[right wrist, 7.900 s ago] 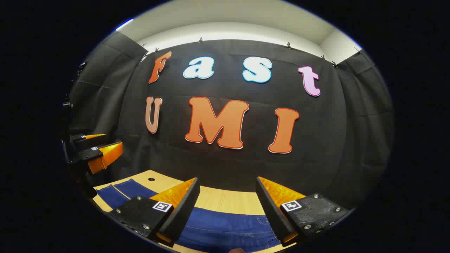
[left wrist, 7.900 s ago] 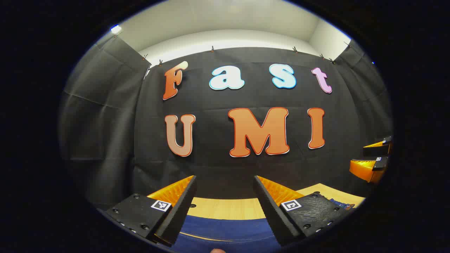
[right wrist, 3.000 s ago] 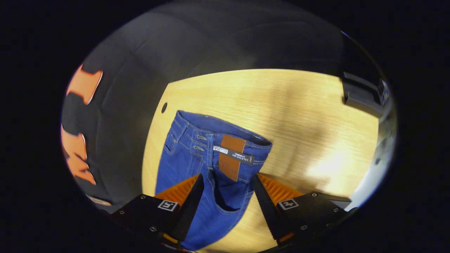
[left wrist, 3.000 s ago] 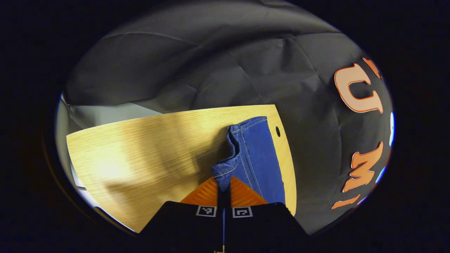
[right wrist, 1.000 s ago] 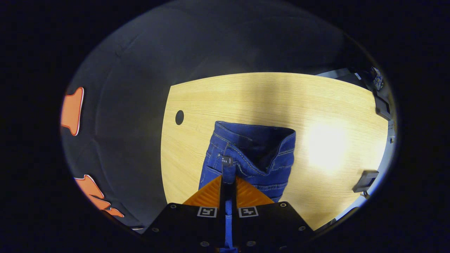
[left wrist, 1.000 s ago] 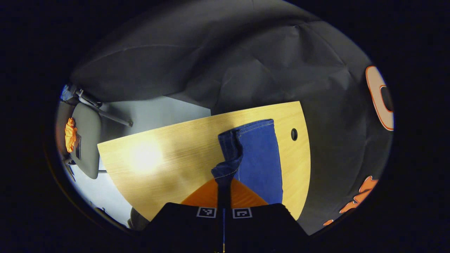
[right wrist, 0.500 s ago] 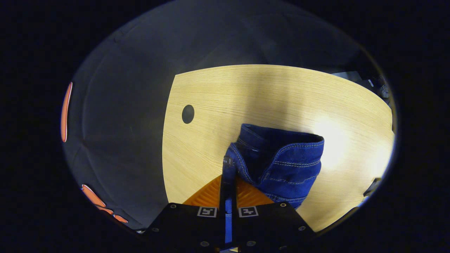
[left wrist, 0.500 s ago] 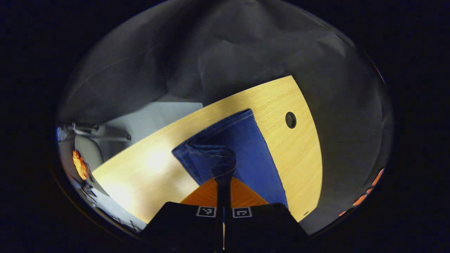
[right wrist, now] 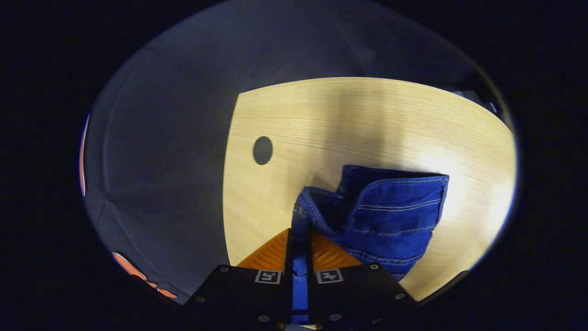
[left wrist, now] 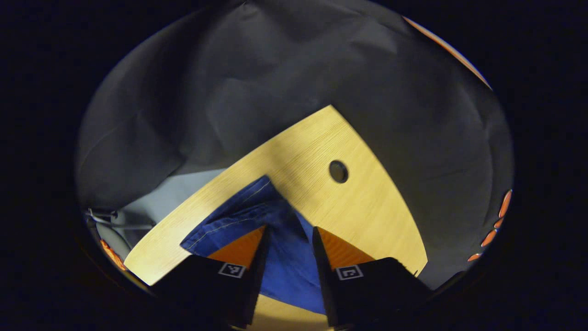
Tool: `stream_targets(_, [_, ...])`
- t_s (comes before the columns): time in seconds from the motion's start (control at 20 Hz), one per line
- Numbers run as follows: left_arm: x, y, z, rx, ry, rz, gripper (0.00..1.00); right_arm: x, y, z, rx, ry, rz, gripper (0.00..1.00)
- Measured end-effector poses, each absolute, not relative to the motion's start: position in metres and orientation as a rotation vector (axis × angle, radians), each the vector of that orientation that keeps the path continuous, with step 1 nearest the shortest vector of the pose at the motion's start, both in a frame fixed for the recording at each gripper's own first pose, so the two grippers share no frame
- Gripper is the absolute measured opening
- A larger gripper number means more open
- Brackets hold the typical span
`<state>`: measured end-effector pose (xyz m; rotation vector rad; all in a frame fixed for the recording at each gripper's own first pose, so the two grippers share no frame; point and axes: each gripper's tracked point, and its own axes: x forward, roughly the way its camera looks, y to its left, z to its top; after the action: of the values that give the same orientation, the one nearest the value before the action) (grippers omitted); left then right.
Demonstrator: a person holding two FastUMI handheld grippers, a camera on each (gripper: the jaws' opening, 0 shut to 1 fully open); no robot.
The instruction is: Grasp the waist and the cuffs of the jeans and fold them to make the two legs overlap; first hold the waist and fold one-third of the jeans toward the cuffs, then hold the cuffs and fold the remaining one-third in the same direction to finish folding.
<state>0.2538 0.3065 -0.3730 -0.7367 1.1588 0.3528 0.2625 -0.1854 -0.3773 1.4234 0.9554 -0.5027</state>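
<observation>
Gaping left tool (left wrist: 287, 236), cuffs (left wrist: 234, 220) freed

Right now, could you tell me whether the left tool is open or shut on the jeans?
Open. In the left gripper view, the left tool has its fingers spread apart, with the jeans lying between them on the table, unpinched.

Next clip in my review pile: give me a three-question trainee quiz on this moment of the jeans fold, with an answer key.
1. True or false: the left gripper is clamped on the blue denim jeans.
2. What does the right gripper hold? A) nothing B) the jeans' waist C) a chair
3. Fill in: the light wooden table has a round dark ____ near its edge.

Key: 1 false, its jaws stand apart over the denim. 2 B. 3 hole.
</observation>
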Motion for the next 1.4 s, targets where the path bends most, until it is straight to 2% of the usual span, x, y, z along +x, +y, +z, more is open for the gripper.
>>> stream_targets(0.05, [0.259, 0.306, -0.363, -0.706, 1.12, 0.336, 0.53, 0.266, -0.186, -0.367, 1.414, 0.913, -0.473, 0.12])
stream_targets(0.1, [0.264, 0.305, -0.354, -0.673, 1.098, 0.317, 0.59, 0.266, -0.19, -0.357, 1.394, 0.893, -0.46, 0.22])
stream_targets(0.15, [0.27, 0.301, -0.337, -0.641, 1.064, 0.272, 0.59, 0.264, -0.195, -0.348, 1.354, 0.865, -0.453, 0.57])
stream_targets(0.2, [0.278, 0.297, -0.331, -0.589, 1.043, 0.242, 0.73, 0.256, -0.199, -0.346, 1.303, 0.857, -0.445, 0.53])
stream_targets(0.25, [0.277, 0.293, -0.303, -0.529, 1.006, 0.208, 0.86, 0.249, -0.203, -0.343, 1.253, 0.858, -0.443, 0.77])
stream_targets(0.3, [0.282, 0.288, -0.294, -0.468, 0.983, 0.182, 1.0, 0.24, -0.203, -0.343, 1.205, 0.869, -0.443, 0.6])
stream_targets(0.35, [0.28, 0.28, -0.285, -0.414, 0.949, 0.156, 0.96, 0.23, -0.206, -0.342, 1.152, 0.884, -0.448, 0.82])
stream_targets(0.45, [0.276, 0.263, -0.267, -0.358, 0.894, 0.102, 0.96, 0.21, -0.212, -0.343, 1.062, 0.919, -0.465, 0.91])
stream_targets(0.55, [0.273, 0.252, -0.251, -0.331, 0.845, 0.064, 0.96, 0.192, -0.214, -0.353, 1.02, 0.942, -0.483, 0.96])
stream_targets(0.85, [0.254, 0.215, -0.186, -0.217, 0.734, -0.03, 0.97, 0.144, -0.214, -0.387, 1.007, 1.045, -0.537, 0.98])
stream_targets(1.15, [0.236, 0.188, -0.12, -0.074, 0.538, -0.018, 0.98, 0.133, -0.224, -0.419, 1.042, 1.086, -0.594, 0.98])
stream_targets(1.4, [0.214, 0.152, -0.094, -0.027, 0.479, -0.05, 0.98, 0.141, -0.227, -0.438, 1.022, 1.077, -0.616, 0.98])
